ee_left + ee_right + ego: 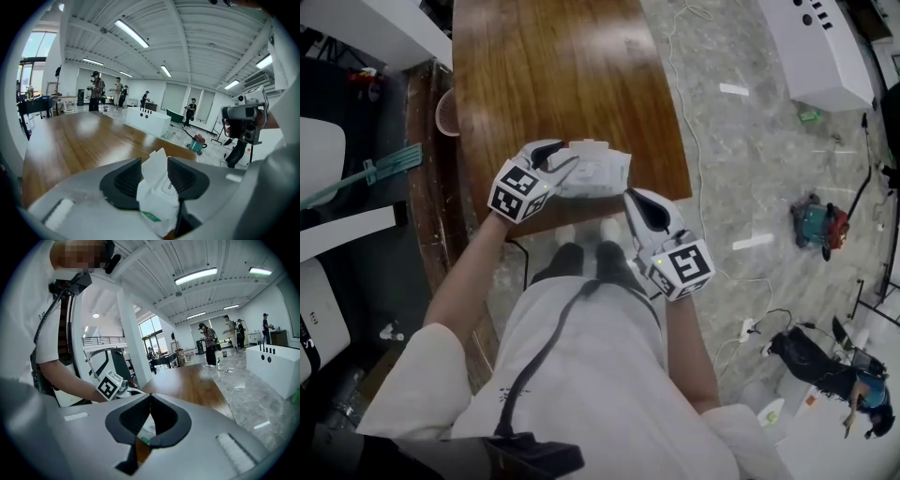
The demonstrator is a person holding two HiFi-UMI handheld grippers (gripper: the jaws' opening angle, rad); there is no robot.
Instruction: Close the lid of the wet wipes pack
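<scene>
The white wet wipes pack [602, 173] lies at the near edge of the wooden table [562, 75]. A white flap [158, 165] stands up from its top. My left gripper [565, 167] is at the pack's left end. In the left gripper view the pack [157, 197] sits between its open jaws, and I cannot tell whether the pads touch it. My right gripper [633, 197] hovers just off the pack's near right corner, its tips together. In the right gripper view [150, 395] a bit of the pack [146, 430] shows through the gap below the shut tips.
A pinkish cup [445, 112] sits at the table's left edge. To the right is a marble floor with cables, a white box [816, 47] and a teal and red machine [818, 225]. Several people stand far off beyond the table [79, 136].
</scene>
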